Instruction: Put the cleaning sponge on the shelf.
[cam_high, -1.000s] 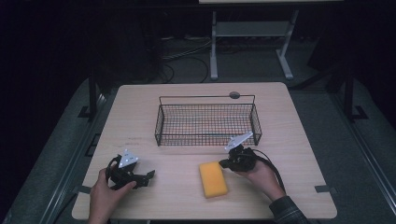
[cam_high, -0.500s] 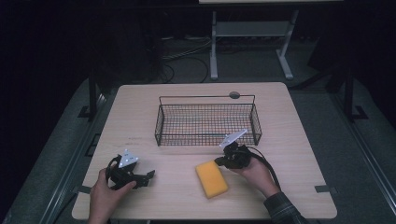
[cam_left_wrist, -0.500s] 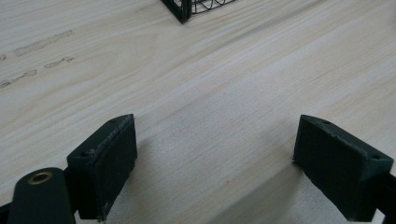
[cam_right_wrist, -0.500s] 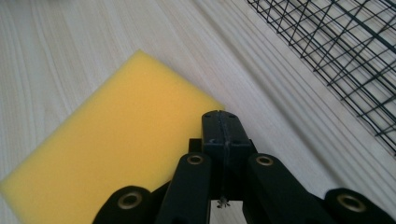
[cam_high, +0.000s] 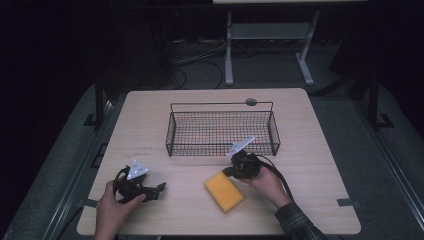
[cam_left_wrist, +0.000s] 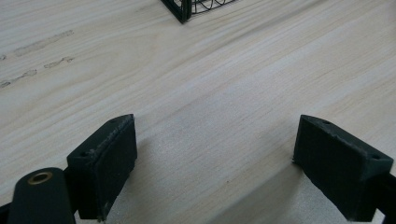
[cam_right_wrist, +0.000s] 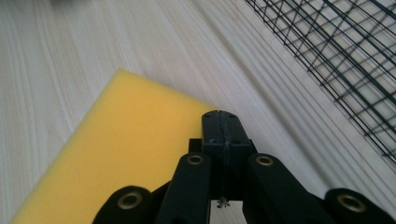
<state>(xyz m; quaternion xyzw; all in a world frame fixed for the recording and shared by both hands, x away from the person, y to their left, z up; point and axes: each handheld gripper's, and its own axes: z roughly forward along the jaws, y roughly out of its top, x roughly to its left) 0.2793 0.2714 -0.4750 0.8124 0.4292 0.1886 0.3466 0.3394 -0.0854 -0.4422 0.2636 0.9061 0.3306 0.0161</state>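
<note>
A yellow sponge (cam_high: 224, 192) lies flat on the wooden table in front of a black wire basket (cam_high: 220, 104). My right gripper (cam_high: 227, 173) is at the sponge's far right corner, pointing down-left. In the right gripper view its jaws (cam_right_wrist: 223, 122) are pressed together with nothing between them, their tips over the sponge (cam_right_wrist: 116, 149) near its edge; I cannot tell if they touch it. My left gripper (cam_high: 159, 190) rests low at the front left of the table. Its pads (cam_left_wrist: 107, 158) stand wide apart over bare wood.
The basket (cam_right_wrist: 336, 51) stands mid-table, just beyond my right gripper, and its corner (cam_left_wrist: 180, 9) is ahead of the left one. A small round dark disc (cam_high: 251, 102) sits behind the basket. A metal stand (cam_high: 265, 30) and cables are on the floor past the table.
My right gripper has slid left along the basket's front to the sponge's corner. The sponge has shifted slightly left and turned a little. The left gripper has stayed put.
</note>
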